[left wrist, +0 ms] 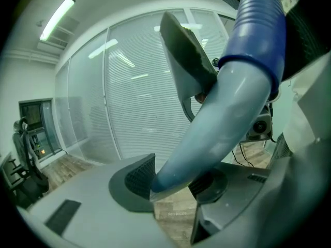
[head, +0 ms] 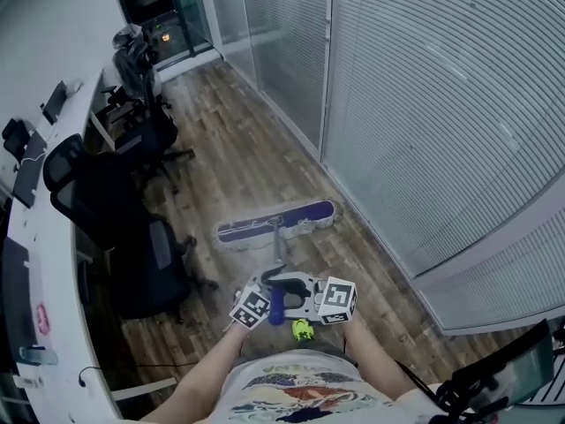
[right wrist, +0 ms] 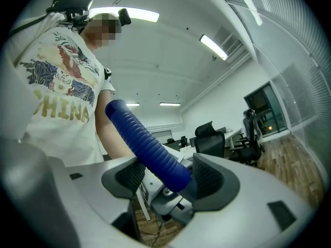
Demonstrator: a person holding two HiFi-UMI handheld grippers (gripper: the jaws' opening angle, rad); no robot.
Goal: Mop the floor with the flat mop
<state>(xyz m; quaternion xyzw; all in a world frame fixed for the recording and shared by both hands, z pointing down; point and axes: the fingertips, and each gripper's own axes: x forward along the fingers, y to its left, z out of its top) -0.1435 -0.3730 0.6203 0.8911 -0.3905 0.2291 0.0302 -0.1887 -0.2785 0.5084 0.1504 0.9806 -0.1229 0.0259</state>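
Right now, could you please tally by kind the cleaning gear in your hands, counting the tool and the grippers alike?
flat mop with a blue ribbed grip, grey pole and purple-and-white pad: 1
grey two-jaw grippers shut on its handle, left gripper and right gripper: 2
Total: 3

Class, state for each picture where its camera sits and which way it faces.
Head view: on the person's head, steeply down at wood floor and flat mop; shirt shows.
Left gripper view: on left hand-held gripper, facing the blinds; jaws clamp the mop handle.
Right gripper view: on right hand-held gripper, facing back at the shirt; jaws clamp the mop handle.
Shared by both: mop handle.
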